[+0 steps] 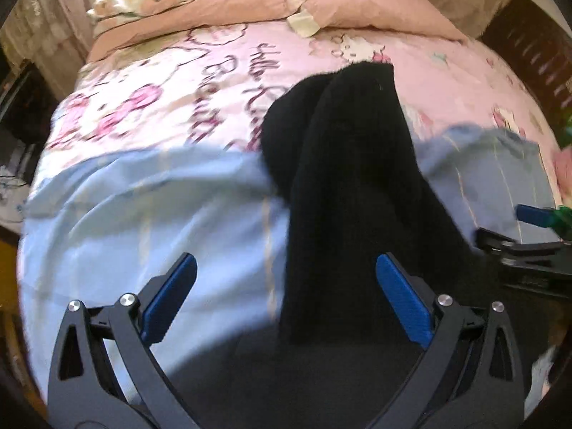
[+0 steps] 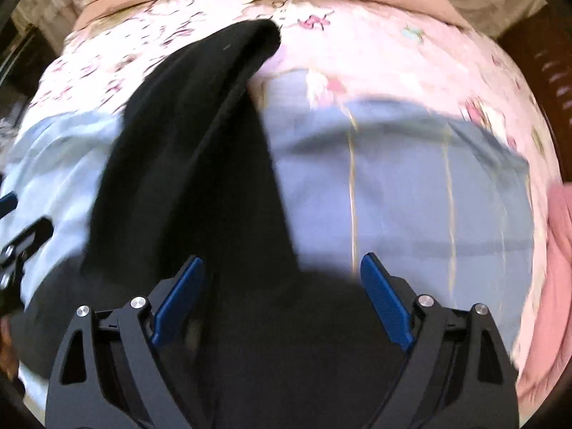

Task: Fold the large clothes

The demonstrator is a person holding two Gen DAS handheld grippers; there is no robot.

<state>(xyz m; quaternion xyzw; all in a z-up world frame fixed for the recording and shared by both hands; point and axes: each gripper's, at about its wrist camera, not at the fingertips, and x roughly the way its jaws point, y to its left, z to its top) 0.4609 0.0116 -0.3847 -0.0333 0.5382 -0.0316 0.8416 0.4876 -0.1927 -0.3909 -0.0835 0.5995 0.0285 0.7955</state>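
i see the black garment [image 1: 343, 186] lying lengthwise on the bed [image 1: 171, 82], a long dark strip running away from me over a light blue sheet [image 1: 143, 207] toward the pink printed cover. its far end sits bunched and rounded near the pillows [image 1: 228, 3]; the near end spreads wide and dark under both tools. both views are blurred, so i can't make out seams or hems.

my left gripper [image 1: 286, 279] has its jaws spread wide, nothing between them but sheet on one side and the garment's edge on the other. my right gripper [image 2: 282, 275] is likewise spread, hovering over the near part of the cloth, gripping nothing. in the left view i can see the right tool's tip off to the side, near the garment's other edge.

my judgement: the step in hand is taking hold of the near end to fold it over toward the far end. to do it well i'd bring each pair of jaws down on opposite corners of the near edge, pinch all the layers and not just the top one, and lift both sides evenly so the fold line stays square. the knit looks thick and floppy, so a shallow bite would likely slip. i'd also keep the blue sheet out of the pinch, since it lies right beneath.
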